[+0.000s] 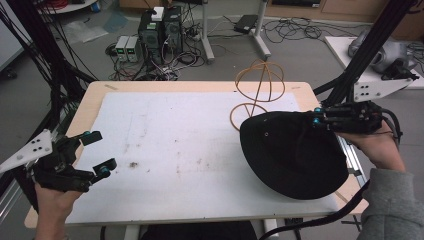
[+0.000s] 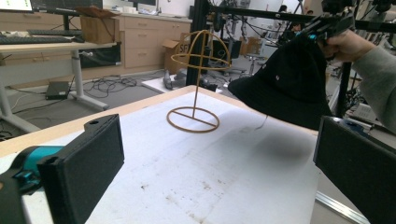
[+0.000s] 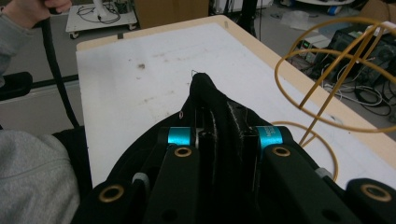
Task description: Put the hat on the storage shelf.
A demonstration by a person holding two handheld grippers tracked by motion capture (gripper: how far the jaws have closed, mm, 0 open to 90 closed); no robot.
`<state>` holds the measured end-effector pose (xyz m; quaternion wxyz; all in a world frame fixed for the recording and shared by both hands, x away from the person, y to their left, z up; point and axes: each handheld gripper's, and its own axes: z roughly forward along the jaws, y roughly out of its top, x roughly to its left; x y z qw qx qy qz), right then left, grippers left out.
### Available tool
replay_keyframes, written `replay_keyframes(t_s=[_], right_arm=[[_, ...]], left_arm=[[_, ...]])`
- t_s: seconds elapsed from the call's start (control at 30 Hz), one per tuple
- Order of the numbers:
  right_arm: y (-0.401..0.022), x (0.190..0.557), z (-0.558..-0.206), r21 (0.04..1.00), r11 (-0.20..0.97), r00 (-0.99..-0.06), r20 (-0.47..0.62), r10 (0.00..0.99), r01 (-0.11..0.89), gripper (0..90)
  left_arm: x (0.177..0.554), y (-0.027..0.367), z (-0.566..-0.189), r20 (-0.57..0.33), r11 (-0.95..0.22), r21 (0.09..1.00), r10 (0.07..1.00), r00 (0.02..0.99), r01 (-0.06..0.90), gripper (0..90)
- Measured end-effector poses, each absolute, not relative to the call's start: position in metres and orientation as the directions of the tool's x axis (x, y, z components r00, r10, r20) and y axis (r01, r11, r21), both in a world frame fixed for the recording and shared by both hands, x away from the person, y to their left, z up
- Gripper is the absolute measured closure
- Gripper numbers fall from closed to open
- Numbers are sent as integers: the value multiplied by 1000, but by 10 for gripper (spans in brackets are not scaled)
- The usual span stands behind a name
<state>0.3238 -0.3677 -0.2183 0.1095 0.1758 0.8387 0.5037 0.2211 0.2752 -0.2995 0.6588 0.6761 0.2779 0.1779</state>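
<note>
A black bucket hat (image 1: 292,152) hangs above the table's right side, pinched at its crown by my right gripper (image 1: 317,118), which is shut on it. The right gripper view looks along the shut jaws with the hat fabric (image 3: 210,100) bunched between them. A gold wire hat stand (image 1: 259,87) rises at the back right of the table, just beyond the hat; it also stands in the left gripper view (image 2: 198,74) and right gripper view (image 3: 336,70). My left gripper (image 1: 97,152) hovers open at the table's left edge, with nothing between its pads (image 2: 88,163).
A white mat (image 1: 175,150) with faint stains covers most of the wooden table (image 1: 90,95). Beyond the table's far edge lie computers and tangled cables (image 1: 160,40) on the floor. A black frame post (image 1: 370,50) stands to the right.
</note>
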Motion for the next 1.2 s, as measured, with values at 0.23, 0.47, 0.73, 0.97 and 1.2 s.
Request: replay_keyframes(t_s=[0.23,0.47,0.73,0.97,1.2], right_arm=[[-363,322,-193,889,426,-915,-17,402,170,839],[-356,318,-166,882,450,-919,-56,389,137,838],[-349,318,-136,876,470,-918,-94,385,107,838],[-344,325,-121,871,482,-914,-115,388,95,838],[-337,343,-109,858,509,-912,-151,382,72,856]], left_arm=[[222,277,-300,-132,31,989,601,788,142,21],[224,280,-302,-145,42,988,602,785,151,21],[221,284,-298,-139,54,990,603,785,134,21],[218,287,-296,-134,55,990,612,780,126,21],[221,292,-299,-147,61,988,622,769,140,21]])
